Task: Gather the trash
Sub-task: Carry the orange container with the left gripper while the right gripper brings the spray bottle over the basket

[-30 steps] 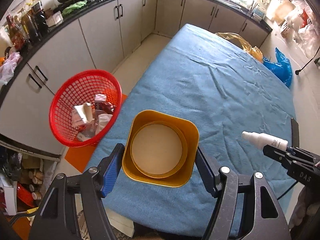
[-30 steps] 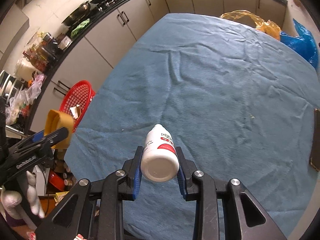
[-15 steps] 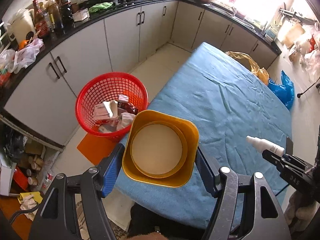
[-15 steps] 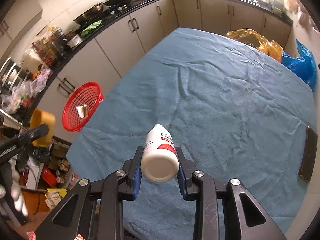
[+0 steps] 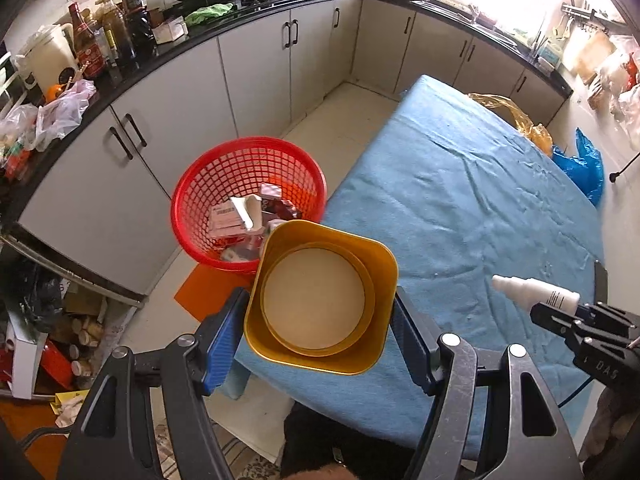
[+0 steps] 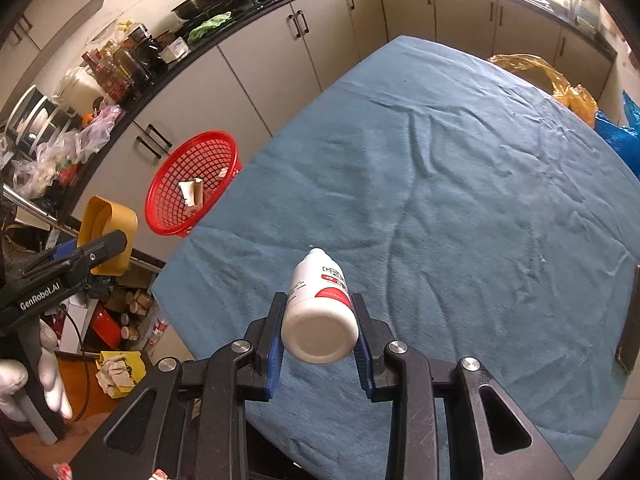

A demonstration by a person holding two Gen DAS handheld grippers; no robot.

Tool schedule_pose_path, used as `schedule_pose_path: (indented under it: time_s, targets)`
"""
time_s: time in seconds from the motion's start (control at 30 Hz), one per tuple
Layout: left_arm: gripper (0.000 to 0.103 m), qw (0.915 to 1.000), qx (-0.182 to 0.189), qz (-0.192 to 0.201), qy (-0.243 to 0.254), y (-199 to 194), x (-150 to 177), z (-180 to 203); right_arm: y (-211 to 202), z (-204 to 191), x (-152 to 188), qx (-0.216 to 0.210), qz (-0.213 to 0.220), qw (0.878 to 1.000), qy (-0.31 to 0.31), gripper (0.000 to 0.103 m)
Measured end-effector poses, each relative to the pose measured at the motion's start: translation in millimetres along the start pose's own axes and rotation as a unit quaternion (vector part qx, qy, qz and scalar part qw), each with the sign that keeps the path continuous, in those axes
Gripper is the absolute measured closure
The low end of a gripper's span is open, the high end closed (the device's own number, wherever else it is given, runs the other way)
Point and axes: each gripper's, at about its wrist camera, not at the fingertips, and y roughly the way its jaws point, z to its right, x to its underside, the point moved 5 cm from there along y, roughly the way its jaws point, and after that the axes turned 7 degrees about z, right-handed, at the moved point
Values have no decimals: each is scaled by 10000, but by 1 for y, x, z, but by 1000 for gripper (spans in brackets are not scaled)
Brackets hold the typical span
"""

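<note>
kitchen pretty cluttered, desk [image 6: 460,184] draped in blue cloth, red basket [image 5: 200,184] on floor beside it, already some wrappers inside; left claw [image 5: 320,330] clamped on yellow tin [image 5: 320,296], tilted down near desk edge just beside basket; right claw [image 6: 320,340] gripping white bottle [image 6: 318,308] above desk, pointing steeply down too
</note>
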Motion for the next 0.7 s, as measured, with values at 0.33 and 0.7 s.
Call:
schedule_pose_path:
  time_s: [0.33, 0.7]
  targets:
    - [34, 9996, -134, -101, -234, 20, -12, -34, 27, -30, -29, -155, -179, 9995, -210, 71]
    - [34, 9987, -104, -270, -419, 56, -31, -80, 70, -97, -77, -390, -358, 9970, -557, 71]
